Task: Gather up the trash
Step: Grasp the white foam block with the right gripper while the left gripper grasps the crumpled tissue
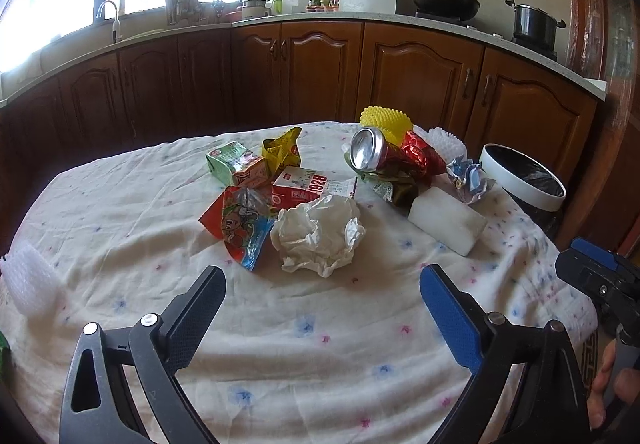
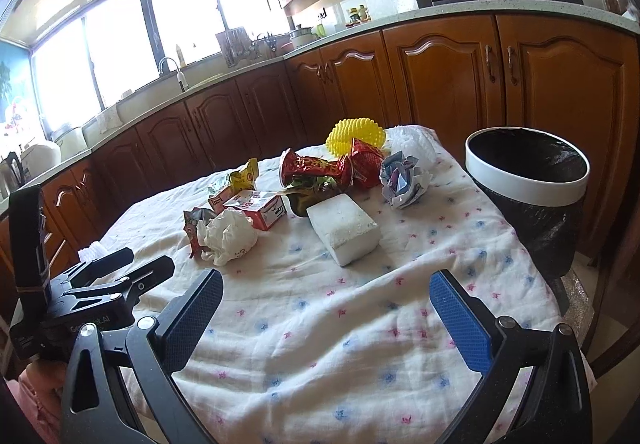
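While both jaws gape empty over the table's near edge, the left gripper point(image 1: 322, 286) and right gripper point(image 2: 326, 292) face uncollected trash: tissue point(image 1: 318, 234), can point(image 1: 368, 154), foam block point(image 2: 344, 228), wrappers mid-table. The bin point(image 2: 528, 180) waits beside the right edge; nothing appears collected.

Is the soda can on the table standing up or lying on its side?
On its side. The soda can lies tipped among the wrappers, its silver end facing the left wrist camera, body dented.
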Motion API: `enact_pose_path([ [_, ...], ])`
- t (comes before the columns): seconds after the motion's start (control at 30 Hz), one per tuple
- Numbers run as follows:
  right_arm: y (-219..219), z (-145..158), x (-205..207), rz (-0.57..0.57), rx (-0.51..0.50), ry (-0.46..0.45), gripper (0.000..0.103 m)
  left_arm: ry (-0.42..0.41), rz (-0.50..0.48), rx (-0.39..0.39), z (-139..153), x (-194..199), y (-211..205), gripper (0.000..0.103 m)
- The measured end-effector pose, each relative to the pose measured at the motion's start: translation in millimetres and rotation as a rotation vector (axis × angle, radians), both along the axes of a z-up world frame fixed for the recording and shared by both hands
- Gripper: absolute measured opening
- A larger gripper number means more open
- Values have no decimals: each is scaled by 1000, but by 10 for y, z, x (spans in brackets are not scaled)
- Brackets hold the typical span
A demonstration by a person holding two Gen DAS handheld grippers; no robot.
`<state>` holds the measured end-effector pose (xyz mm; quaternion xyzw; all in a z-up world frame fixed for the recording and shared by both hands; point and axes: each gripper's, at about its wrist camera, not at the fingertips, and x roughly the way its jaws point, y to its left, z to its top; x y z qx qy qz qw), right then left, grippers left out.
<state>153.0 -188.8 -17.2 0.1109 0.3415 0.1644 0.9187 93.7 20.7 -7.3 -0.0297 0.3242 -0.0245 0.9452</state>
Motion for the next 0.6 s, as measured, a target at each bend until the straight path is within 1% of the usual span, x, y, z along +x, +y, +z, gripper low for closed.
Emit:
enact_pose_path([
  [0.2, 83, -106, 393, 48, -15, 76, 103, 51, -8, 20, -19, 464, 14, 97],
  [0.37, 140, -275, 732, 71, -36, 147, 102, 82, -20, 67, -85, 797, -32, 97],
  [0.53, 241, -399, 990, 111, -68, 197, 96, 124, -31, 101, -215, 992, -97, 97],
  [0.57, 264, -425, 1031, 119, -80, 204, 96, 132, -37, 102, -242, 1015, -110, 96],
  [0.6, 287, -450, 1066, 127, -91, 213, 94, 141, -41, 102, -269, 1044, -124, 90],
])
